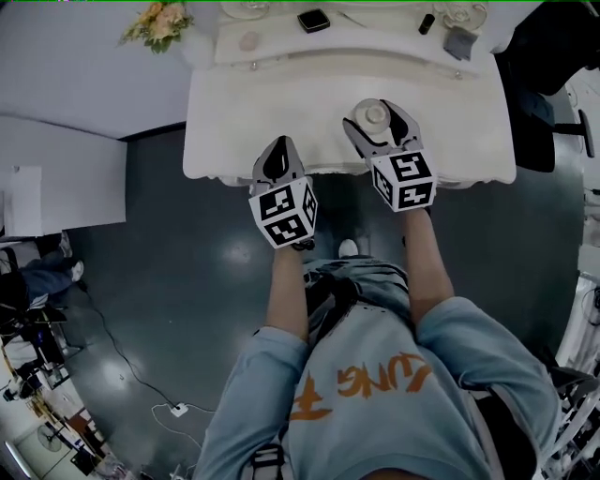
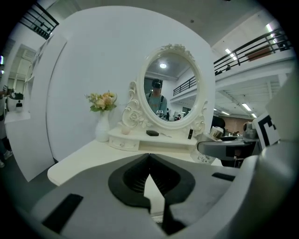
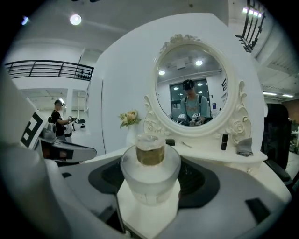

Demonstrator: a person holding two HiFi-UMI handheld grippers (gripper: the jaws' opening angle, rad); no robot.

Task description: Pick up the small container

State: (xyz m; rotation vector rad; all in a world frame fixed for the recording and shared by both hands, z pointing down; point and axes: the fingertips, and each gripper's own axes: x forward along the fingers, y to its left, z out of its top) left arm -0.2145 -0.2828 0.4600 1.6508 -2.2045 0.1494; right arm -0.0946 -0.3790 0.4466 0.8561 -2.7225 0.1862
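Observation:
The small container (image 1: 375, 115) is a frosted glass jar with a round stopper, standing near the front of the white dressing table (image 1: 244, 112). My right gripper (image 1: 380, 109) wraps it, one jaw on each side. In the right gripper view the small container (image 3: 150, 179) fills the hollow between the dark pads (image 3: 105, 179), and the jaws look pressed against its sides. My left gripper (image 1: 279, 146) hovers at the table's front edge, left of the jar. In the left gripper view that gripper (image 2: 149, 156) is shut, its tips touching, with nothing in it.
A raised shelf (image 1: 281, 42) at the back carries a black box (image 1: 313, 20), a dark tube (image 1: 427, 23) and a grey cloth (image 1: 459, 42). An oval mirror (image 2: 170, 86) stands behind it, a flower vase (image 2: 103, 126) at its left. A dark chair (image 1: 544, 94) stands at the table's right.

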